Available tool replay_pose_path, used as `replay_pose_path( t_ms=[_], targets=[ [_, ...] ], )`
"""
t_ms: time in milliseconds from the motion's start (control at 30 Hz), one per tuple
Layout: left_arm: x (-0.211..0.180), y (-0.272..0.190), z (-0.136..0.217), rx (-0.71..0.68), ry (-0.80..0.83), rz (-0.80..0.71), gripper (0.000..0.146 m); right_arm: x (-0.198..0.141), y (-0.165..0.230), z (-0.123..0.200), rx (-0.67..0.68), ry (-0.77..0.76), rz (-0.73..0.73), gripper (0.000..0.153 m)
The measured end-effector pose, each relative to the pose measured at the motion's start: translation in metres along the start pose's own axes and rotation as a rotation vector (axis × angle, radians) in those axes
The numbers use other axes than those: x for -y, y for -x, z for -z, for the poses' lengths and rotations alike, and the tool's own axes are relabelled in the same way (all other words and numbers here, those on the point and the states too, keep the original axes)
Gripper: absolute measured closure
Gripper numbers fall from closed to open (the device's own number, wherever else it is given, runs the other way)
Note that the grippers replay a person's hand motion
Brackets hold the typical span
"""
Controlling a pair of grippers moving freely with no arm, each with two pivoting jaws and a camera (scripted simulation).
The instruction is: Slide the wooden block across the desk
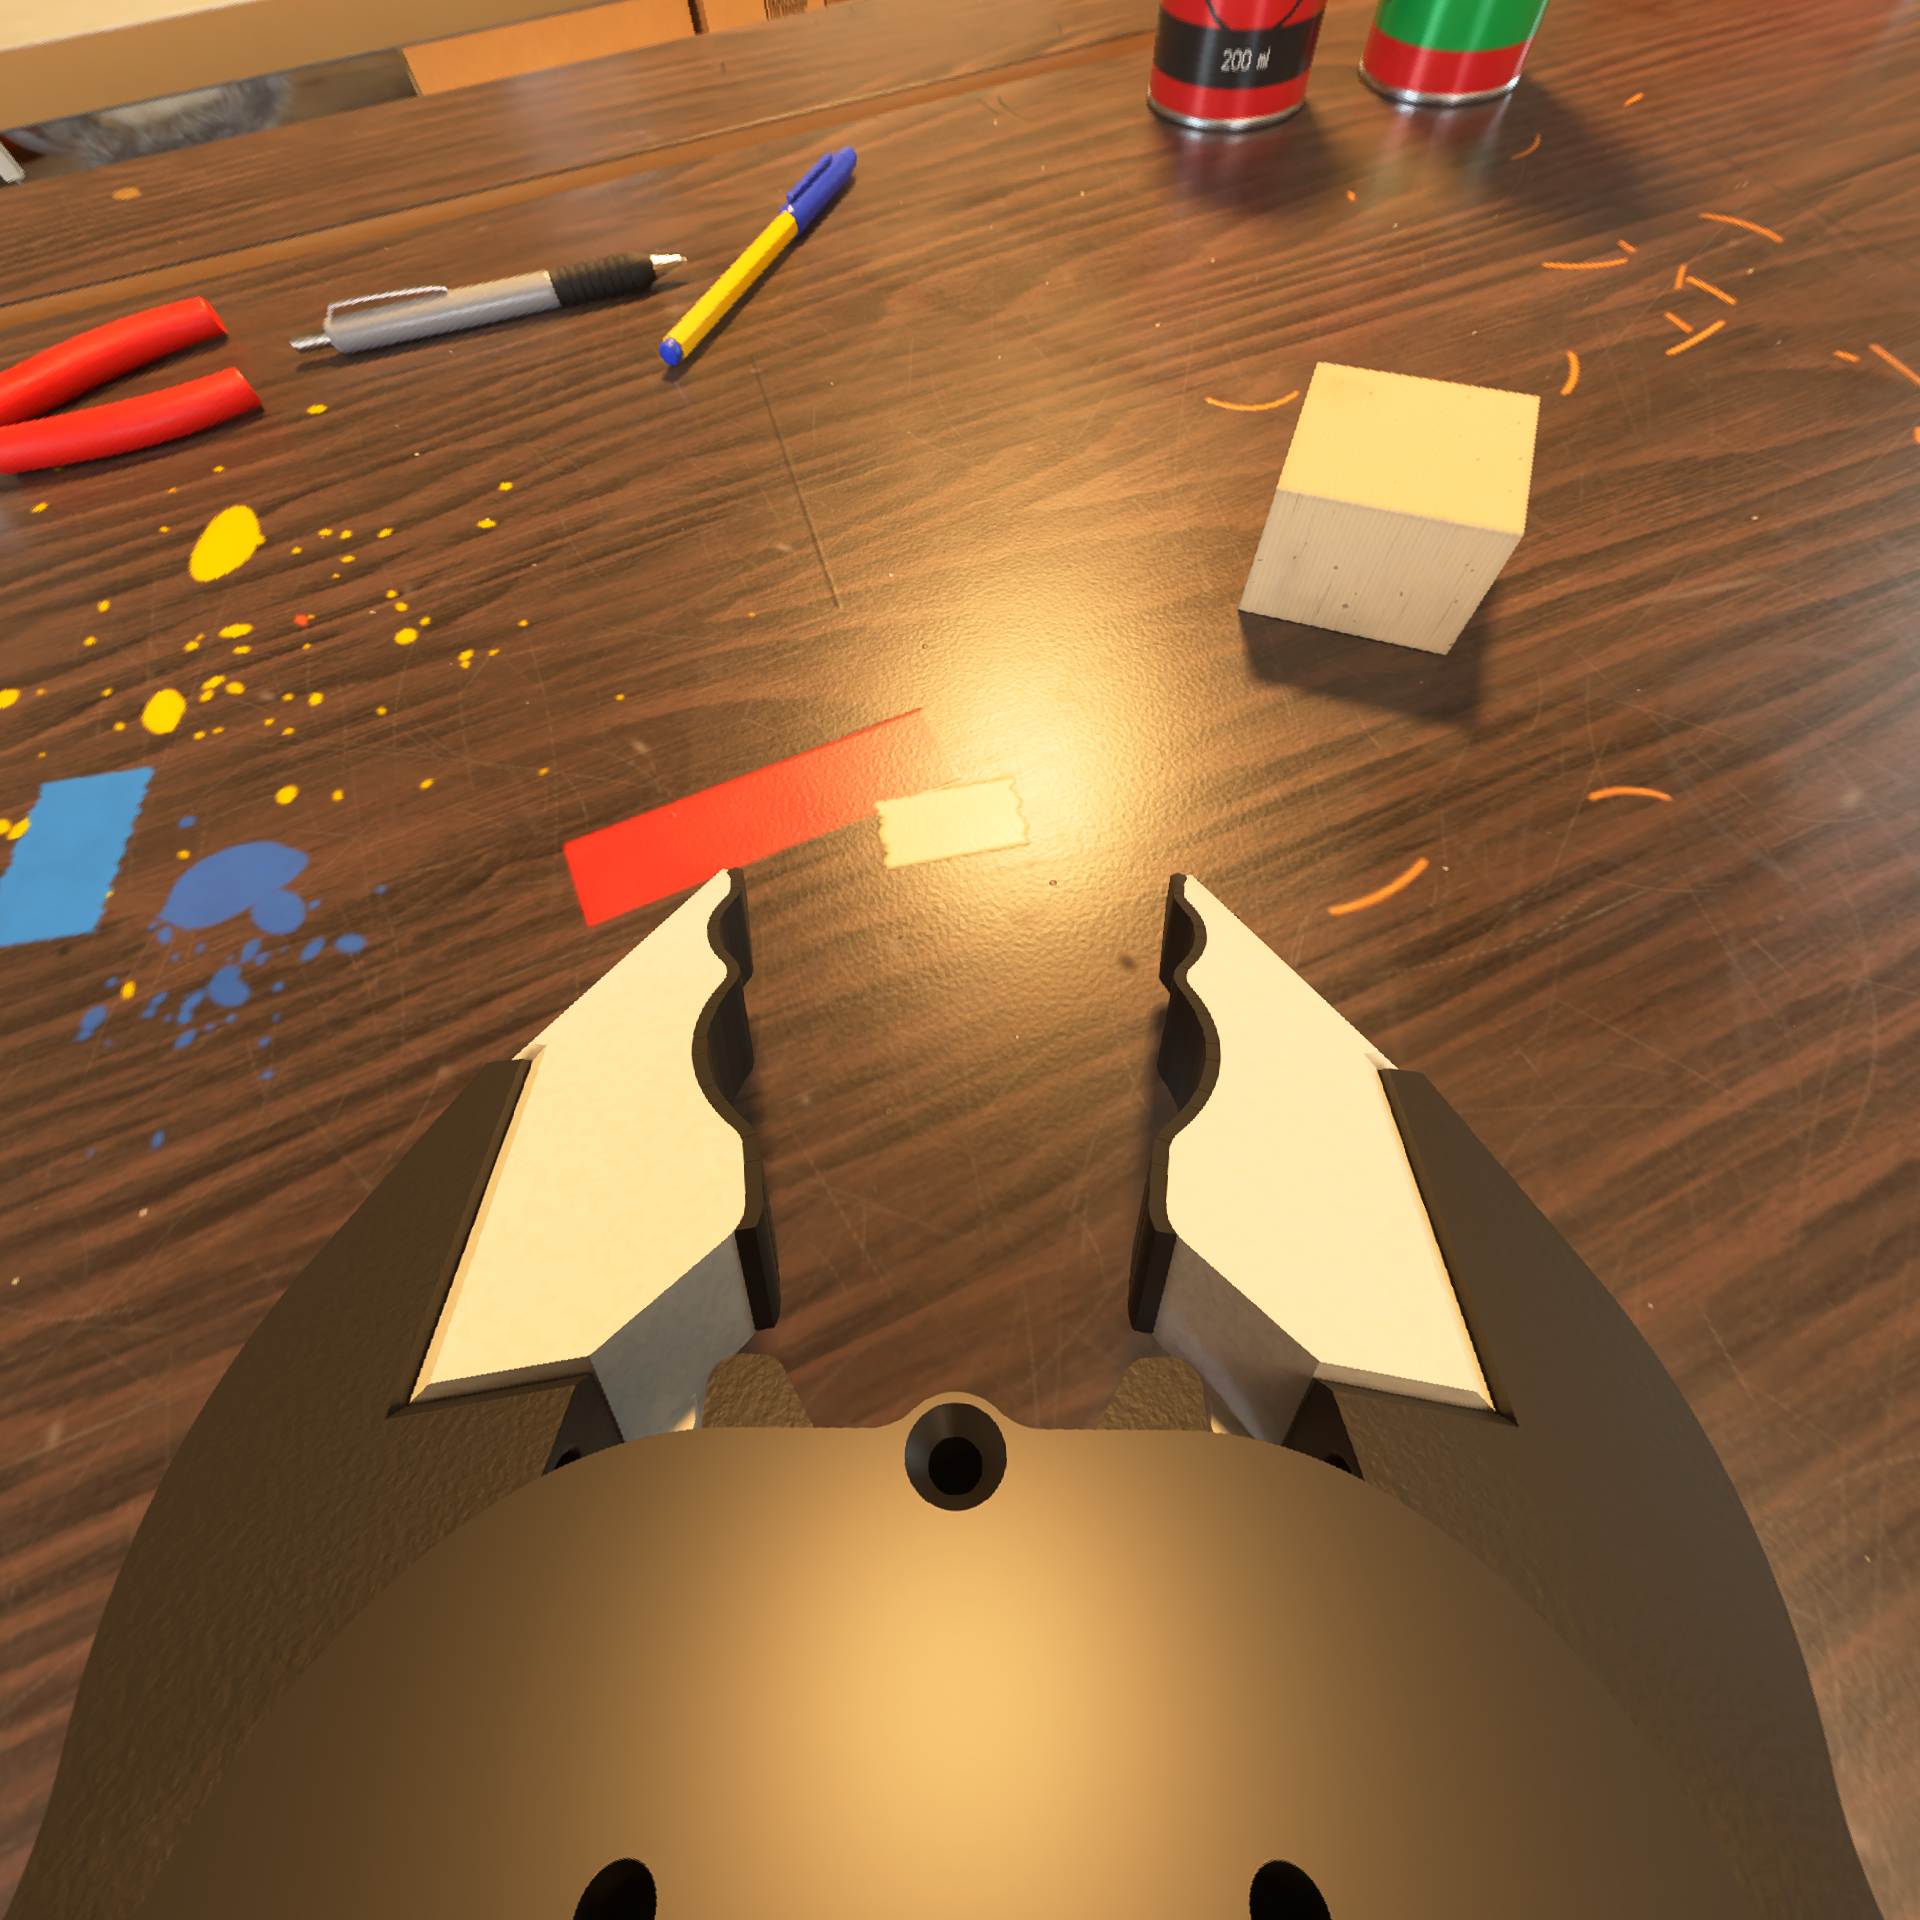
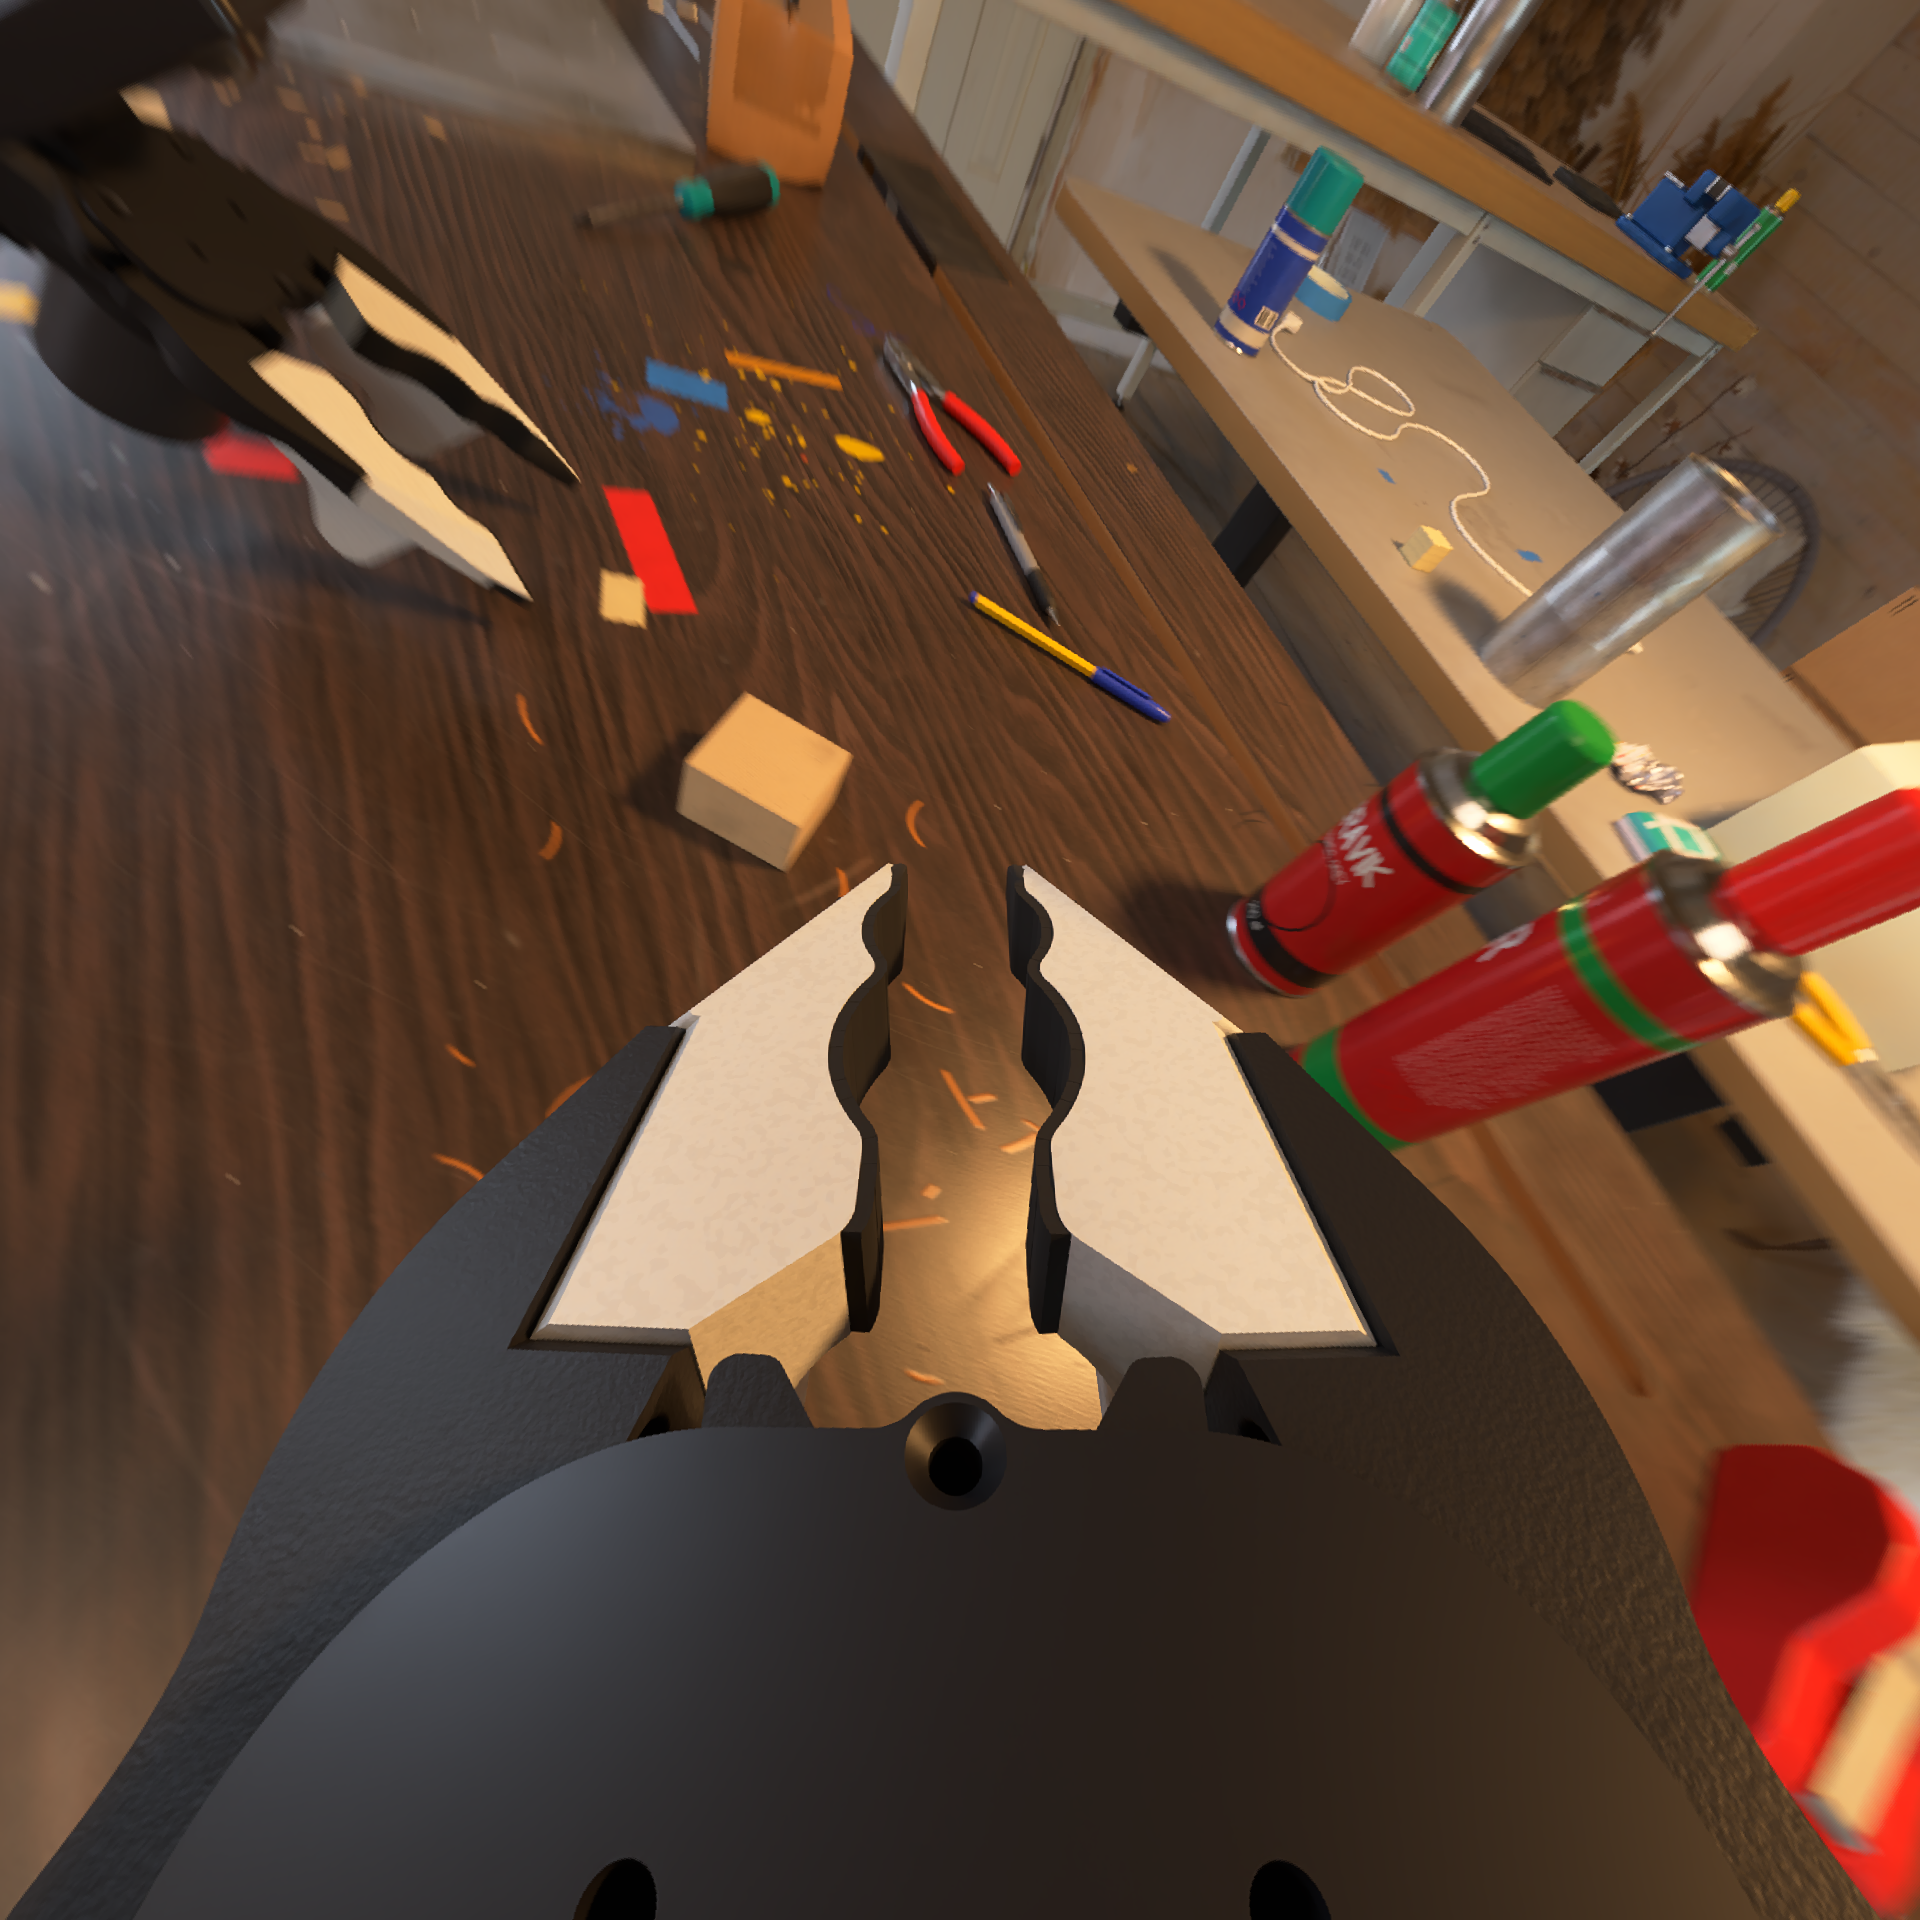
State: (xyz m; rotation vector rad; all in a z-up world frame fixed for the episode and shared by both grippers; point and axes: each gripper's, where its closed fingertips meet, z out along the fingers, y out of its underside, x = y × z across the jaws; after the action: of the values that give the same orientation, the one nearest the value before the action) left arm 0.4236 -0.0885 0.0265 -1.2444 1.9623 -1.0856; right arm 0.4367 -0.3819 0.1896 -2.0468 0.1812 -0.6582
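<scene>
The wooden block (image 1: 1392,509) is a pale cube resting on the dark wooden desk (image 1: 987,1039). In the left wrist view it lies ahead and to the right of my left gripper (image 1: 956,881), which is wide open, empty and clear of the block. In the right wrist view the block (image 2: 764,779) sits just ahead and slightly left of my right gripper (image 2: 958,873). That gripper's jaws stand a narrow gap apart with nothing between them and do not touch the block. The left gripper (image 2: 551,535) also shows beyond the block at upper left.
Two red spray cans (image 1: 1231,62) (image 1: 1444,52) stand behind the block. A grey pen (image 1: 488,301), a yellow-blue pen (image 1: 758,255) and red-handled pliers (image 1: 114,384) lie at the far left. Red tape (image 1: 748,816) and paint spots mark the desk. A lower bench (image 2: 1403,436) runs beyond the desk edge.
</scene>
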Motion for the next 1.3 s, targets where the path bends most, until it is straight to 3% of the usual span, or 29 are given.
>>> replay_pose_path(
  t_ms=[133, 233, 367, 600, 867, 1100, 1300],
  targets=[
    [-0.002, 0.000, -0.008, -0.009, 0.042, -0.015, 0.068, -0.006, 0.028, -0.009, -0.009, -0.096, -0.183, 0.134],
    [-0.004, 0.005, -0.011, 0.010, 0.071, -0.023, 0.084, -0.015, 0.036, -0.016, -0.042, -0.146, -0.301, 0.134],
    [-0.006, 0.014, -0.011, 0.039, 0.080, 0.018, 0.094, -0.038, 0.020, -0.022, -0.145, -0.122, -0.342, 0.133],
    [-0.017, 0.052, -0.008, 0.258, 0.153, 0.114, 0.104, -0.067, 0.001, -0.028, -0.200, -0.126, -0.448, 0.133],
    [0.018, 0.060, 0.033, 0.364, -0.087, 0.080, 0.121, -0.072, -0.003, -0.027, -0.234, -0.132, -0.444, 0.134],
    [0.062, 0.024, 0.066, 0.318, -0.329, -0.081, 0.136, -0.077, -0.006, -0.026, -0.279, -0.116, -0.411, 0.134],
    [0.073, -0.041, 0.044, 0.121, -0.365, -0.222, 0.127, -0.084, -0.006, -0.028, -0.287, -0.079, -0.367, 0.128]
  ],
)
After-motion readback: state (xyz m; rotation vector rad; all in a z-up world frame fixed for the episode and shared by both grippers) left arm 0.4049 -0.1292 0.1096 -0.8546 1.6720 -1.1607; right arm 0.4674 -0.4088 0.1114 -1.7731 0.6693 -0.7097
